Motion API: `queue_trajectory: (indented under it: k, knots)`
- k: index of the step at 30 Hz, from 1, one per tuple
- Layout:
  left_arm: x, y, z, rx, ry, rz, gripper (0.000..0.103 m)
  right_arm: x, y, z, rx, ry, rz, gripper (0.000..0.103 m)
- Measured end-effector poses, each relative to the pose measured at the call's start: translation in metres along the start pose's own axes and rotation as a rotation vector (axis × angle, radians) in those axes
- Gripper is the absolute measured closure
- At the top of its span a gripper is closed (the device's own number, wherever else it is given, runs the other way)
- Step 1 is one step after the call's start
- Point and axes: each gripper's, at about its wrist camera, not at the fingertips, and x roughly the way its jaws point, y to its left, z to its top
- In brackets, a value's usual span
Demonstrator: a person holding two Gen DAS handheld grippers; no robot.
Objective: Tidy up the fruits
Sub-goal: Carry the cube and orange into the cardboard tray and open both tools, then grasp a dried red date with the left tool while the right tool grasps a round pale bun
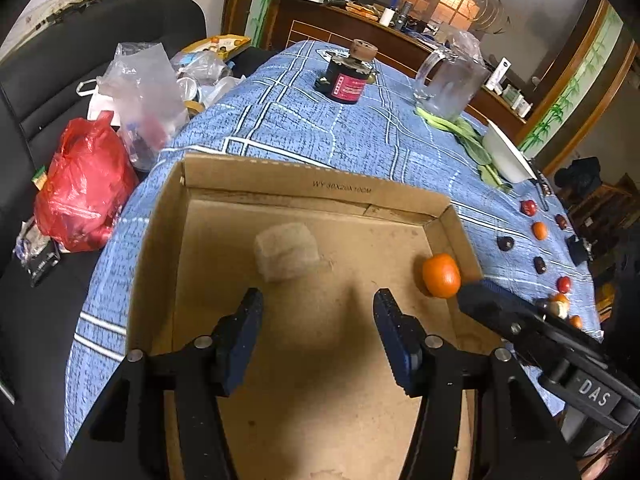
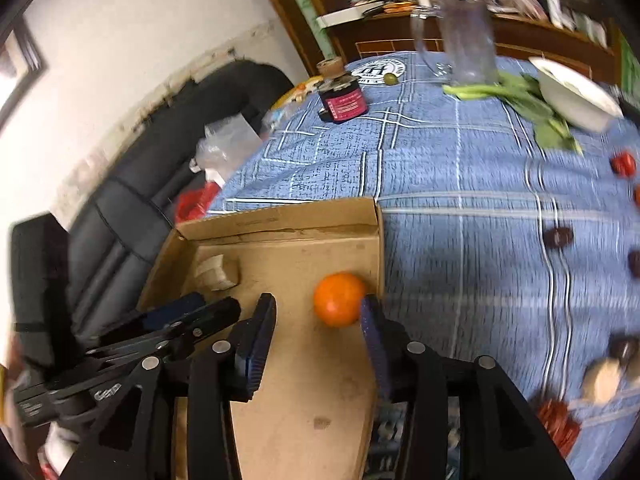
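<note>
A shallow cardboard box lies on the blue checked tablecloth. An orange sits inside it against the right wall. My left gripper is open and empty above the box floor. My right gripper is open, its jaws just behind the orange and not closed on it; in the left wrist view its fingers reach over the box's right wall. Several small red, dark and orange fruits lie on the cloth to the right of the box.
A crumpled paper wad lies in the box. A dark jar, a glass pitcher, leafy greens and a white bowl stand at the far side. Plastic bags lie on the black sofa at left.
</note>
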Motion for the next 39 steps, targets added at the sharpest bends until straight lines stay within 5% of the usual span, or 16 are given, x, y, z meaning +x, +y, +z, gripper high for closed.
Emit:
queue_trajectory:
  k: [4,11,16,20,27,33,39]
  knots:
    - [-0.004,-0.003,-0.006,0.019,0.01,-0.006,0.044,-0.014,0.002,-0.014,0.024,-0.03,0.016,0.055]
    - [-0.006,-0.031,-0.023,0.207,0.042,0.032,0.034,-0.04,-0.009,-0.037,0.108,-0.056,0.093,0.055]
    - [-0.016,-0.025,-0.023,0.186,0.019,-0.001,0.034,-0.094,-0.036,-0.049,0.176,-0.123,0.13,0.039]
    - [-0.026,-0.021,-0.021,0.157,-0.014,-0.017,0.034,-0.155,-0.08,-0.057,0.185,-0.205,0.071,0.034]
    - [-0.068,-0.052,-0.023,0.129,-0.095,-0.076,0.032,-0.229,-0.177,-0.081,0.225,-0.282,-0.192,0.03]
    - [-0.069,-0.126,-0.043,0.189,-0.073,-0.169,0.027,-0.229,-0.224,-0.095,0.317,-0.243,-0.224,0.03]
    - [-0.025,-0.176,-0.054,0.205,0.012,-0.18,0.027,-0.201,-0.203,-0.1,0.206,-0.145,-0.187,0.03]
